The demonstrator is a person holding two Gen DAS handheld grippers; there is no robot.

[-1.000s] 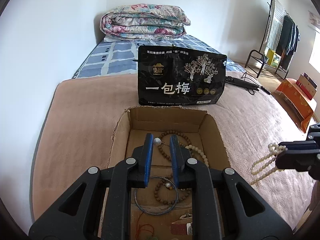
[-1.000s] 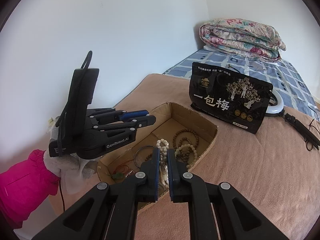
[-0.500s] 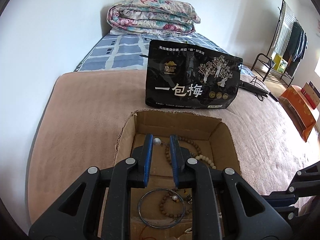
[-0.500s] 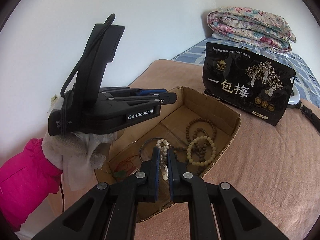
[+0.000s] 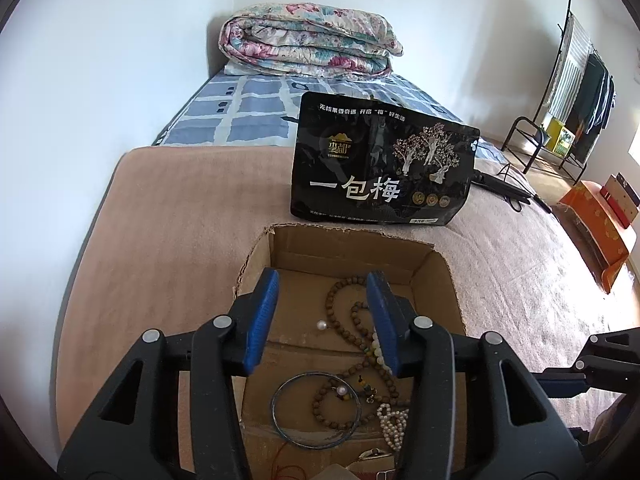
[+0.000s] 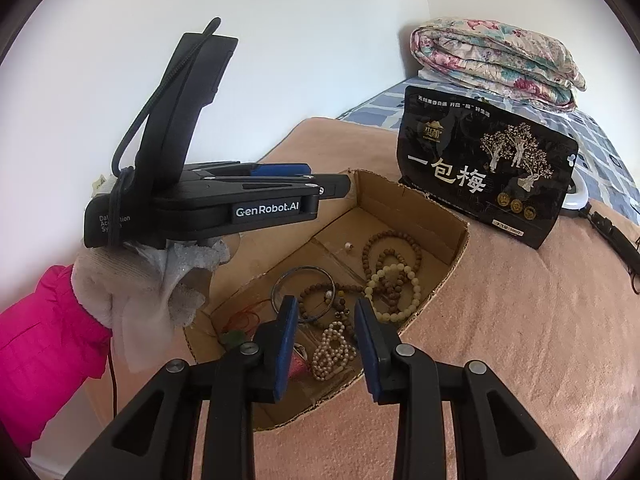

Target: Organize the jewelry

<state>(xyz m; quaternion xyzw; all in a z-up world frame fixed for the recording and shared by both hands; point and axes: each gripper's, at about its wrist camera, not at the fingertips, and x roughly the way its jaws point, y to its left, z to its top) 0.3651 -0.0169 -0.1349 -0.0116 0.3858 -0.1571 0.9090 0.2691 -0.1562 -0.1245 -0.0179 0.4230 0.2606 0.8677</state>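
Both grippers are hanging wide and empty over the cardboard box point(image 6: 452, 236) on the bed.
We are seeing left gripper point(image 5: 322, 316), right gripper point(image 6: 326, 338); bead bracelets point(image 6: 394, 268), pearl strand point(image 6: 332, 350), bangle point(image 6: 302, 288) already lying inside, seemingly nearly finished.

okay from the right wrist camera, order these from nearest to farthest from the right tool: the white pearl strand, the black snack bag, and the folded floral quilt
From the right tool:
1. White pearl strand, in the cardboard box, right between its open fingers.
2. Black snack bag, standing behind the box.
3. Folded floral quilt, farthest, against the wall.
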